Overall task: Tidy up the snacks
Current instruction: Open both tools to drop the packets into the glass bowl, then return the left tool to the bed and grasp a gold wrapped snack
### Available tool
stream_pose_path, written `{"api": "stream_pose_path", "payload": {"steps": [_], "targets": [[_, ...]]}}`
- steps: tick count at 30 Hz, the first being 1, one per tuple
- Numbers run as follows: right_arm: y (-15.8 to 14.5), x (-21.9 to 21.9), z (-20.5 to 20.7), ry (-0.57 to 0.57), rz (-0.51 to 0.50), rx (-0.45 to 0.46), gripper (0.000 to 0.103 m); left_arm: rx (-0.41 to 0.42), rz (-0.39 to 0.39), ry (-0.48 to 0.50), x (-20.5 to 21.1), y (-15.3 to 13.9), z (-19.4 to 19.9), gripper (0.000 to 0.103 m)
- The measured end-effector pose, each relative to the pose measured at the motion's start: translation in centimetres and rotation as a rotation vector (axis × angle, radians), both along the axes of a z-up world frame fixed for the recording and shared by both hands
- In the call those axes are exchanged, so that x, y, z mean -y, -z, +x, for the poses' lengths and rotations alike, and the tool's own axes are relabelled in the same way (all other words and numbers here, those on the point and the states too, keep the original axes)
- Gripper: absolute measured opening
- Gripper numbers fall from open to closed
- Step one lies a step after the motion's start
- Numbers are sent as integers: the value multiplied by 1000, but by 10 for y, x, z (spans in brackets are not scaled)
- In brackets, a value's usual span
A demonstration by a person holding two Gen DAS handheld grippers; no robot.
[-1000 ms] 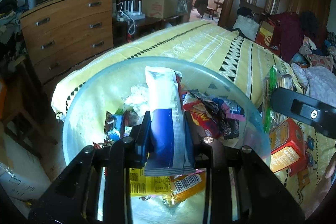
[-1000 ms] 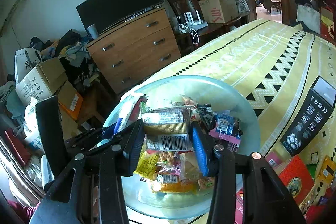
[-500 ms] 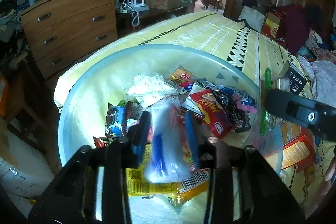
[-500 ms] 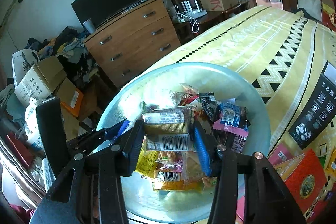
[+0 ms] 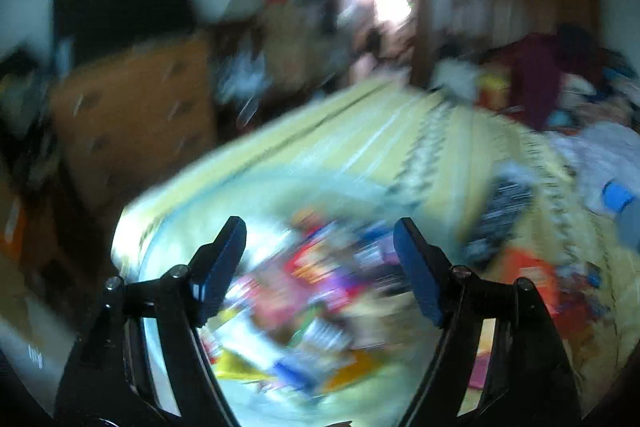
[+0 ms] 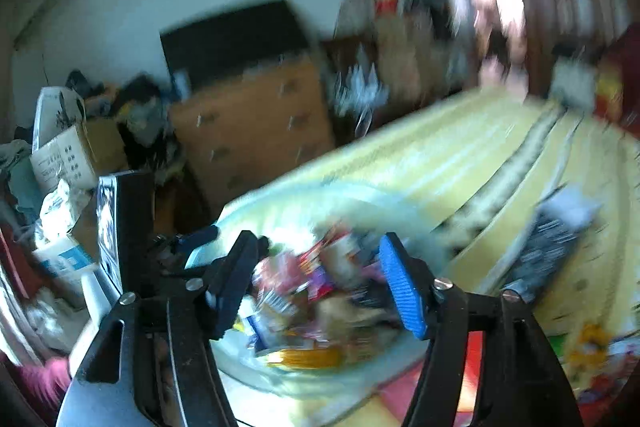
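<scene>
Both views are blurred by motion. A clear glass bowl (image 5: pixel 168 227) on the yellow bedspread holds a heap of mixed snack packets (image 5: pixel 320 267). My left gripper (image 5: pixel 320 231) is open and empty above the bowl's near side. In the right wrist view the same bowl (image 6: pixel 360 195) and its packets (image 6: pixel 320 287) sit between the jaws of my right gripper (image 6: pixel 316 251), which is open and empty. The left gripper's body shows at the left edge of that view (image 6: pixel 124 227).
A wooden chest of drawers (image 6: pixel 256 131) with a black TV stands beyond the bed's edge. A dark remote (image 6: pixel 548 247) lies on the bedspread right of the bowl. Red and orange snack boxes (image 5: pixel 532 275) lie at the right. Clothes pile at the far right (image 5: pixel 560 79).
Both grippers have opened. The blue-and-white packet left my left gripper and the barcoded packet left my right gripper; both are now in the bowl. Both cameras are moving fast.
</scene>
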State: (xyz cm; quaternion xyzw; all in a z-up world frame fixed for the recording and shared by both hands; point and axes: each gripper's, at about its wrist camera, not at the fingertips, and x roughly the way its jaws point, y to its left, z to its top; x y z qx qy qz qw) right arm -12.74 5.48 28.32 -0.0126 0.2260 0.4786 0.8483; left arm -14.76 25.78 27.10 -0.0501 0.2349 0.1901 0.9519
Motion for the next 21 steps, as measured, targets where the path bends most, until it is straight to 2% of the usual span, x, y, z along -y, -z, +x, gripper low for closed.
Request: {"api": "stream_pose_path", "payload": {"steps": [2,3,5,7,9,11,12,13,15,17,21], "targets": [[1,68,-12,125,28,24,83,84,83,163,63,-28,-12,79],[7,104,-16,201,28,23,86,112,104,241,89,-36,-17,84],[25,164,-20,337,-17,-6,86,136,109,425,145,-39,-21,91],[55,227,-19,474,-70,-106,86,68,54,611,199,-17,-7,91],[85,275,-17,578,-103,-208,86,-60,3,704,237,25,22,87],[107,308,-19,631,-115,-279,86,-215,-26,737,263,78,59,74],[121,327,-22,662,-126,-315,86,-295,-25,729,272,108,78,59],[132,339,-23,675,-123,-346,86,-357,-37,718,276,130,94,49],[147,358,-23,694,-120,-395,86,-470,-91,662,277,177,126,42],[159,373,-20,706,-118,-431,86,-501,-118,595,271,205,148,39],[175,389,-8,700,-114,-473,86,-496,-129,550,267,221,163,43]]}}
